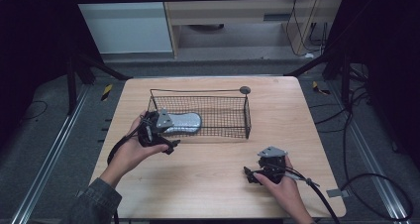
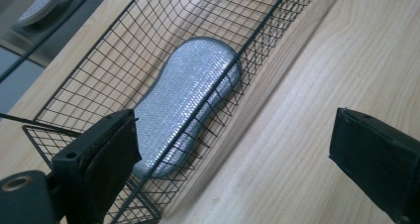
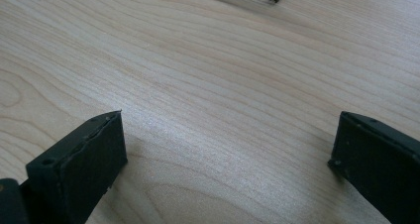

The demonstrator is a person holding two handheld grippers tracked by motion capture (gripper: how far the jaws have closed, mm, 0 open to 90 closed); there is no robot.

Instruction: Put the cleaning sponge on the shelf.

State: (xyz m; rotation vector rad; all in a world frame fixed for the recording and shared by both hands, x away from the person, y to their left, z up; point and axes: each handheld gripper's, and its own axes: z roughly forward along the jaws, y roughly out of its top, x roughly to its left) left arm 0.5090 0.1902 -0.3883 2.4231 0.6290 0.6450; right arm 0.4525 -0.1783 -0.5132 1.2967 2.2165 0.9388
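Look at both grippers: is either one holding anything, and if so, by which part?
Nothing is held. The left gripper is open beside the wire basket, where the silver scouring pad lies; the right gripper is open above the table.

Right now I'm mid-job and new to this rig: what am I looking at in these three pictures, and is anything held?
A person holds a two-jaw tool in each hand. The high view looks down on the pale wooden table. The left gripper is at the black wire mesh basket, where a silvery-grey oblong scouring pad lies. The right gripper rests near the table's front. Each gripper view looks along its own black jaws: both stand open, holding nothing.
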